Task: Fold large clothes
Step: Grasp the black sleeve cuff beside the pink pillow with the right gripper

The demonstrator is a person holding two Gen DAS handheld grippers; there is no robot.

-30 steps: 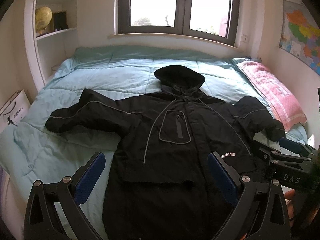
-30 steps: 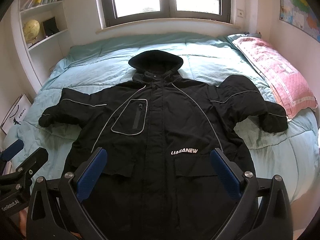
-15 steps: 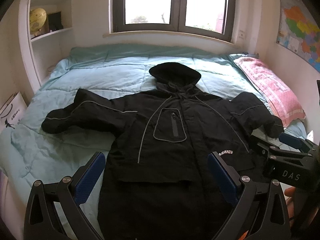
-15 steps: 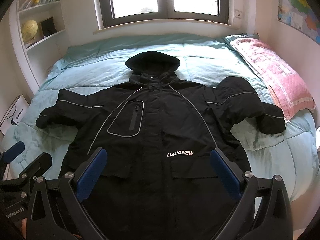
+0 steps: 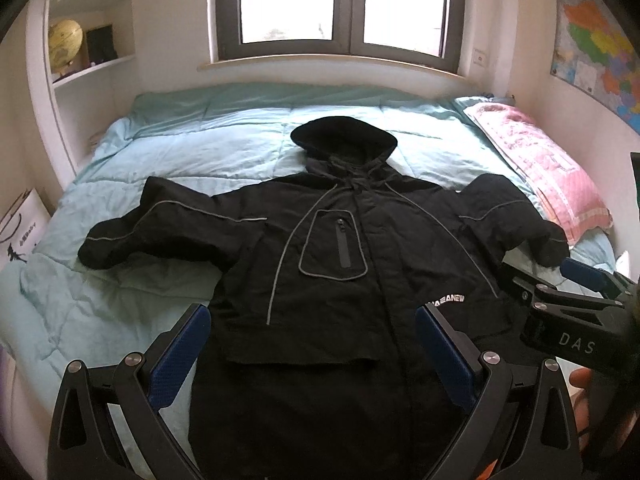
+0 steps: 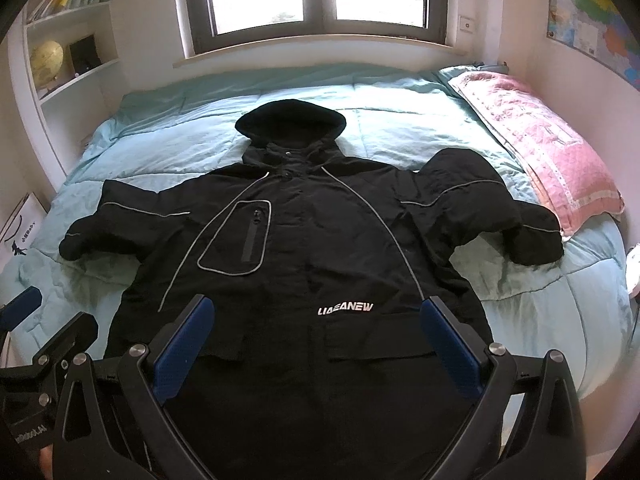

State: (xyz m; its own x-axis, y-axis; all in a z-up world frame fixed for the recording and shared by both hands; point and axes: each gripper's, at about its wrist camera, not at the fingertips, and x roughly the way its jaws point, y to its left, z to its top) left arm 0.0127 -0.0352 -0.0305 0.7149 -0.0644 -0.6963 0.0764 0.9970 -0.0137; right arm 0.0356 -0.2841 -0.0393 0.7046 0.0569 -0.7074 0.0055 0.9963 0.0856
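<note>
A large black hooded jacket (image 5: 328, 264) lies face up and spread out on the bed, hood toward the window, both sleeves out to the sides. It also shows in the right wrist view (image 6: 312, 256). My left gripper (image 5: 312, 340) is open and empty, held above the jacket's lower left part. My right gripper (image 6: 316, 336) is open and empty, above the lower middle of the jacket. The right gripper also shows at the right edge of the left wrist view (image 5: 568, 300). The left gripper shows at the left edge of the right wrist view (image 6: 36, 332).
The bed has a light teal quilt (image 5: 200, 148). A pink pillow (image 5: 540, 168) lies at the right. White shelves with a globe (image 5: 64, 46) stand at the left. A white paper bag (image 5: 20, 232) leans by the bed's left side. A window is behind the bed.
Both grippers have pulled back and risen slightly, so the jacket sits lower and smaller in view. The jacket has not moved. Both grippers stay open.
</note>
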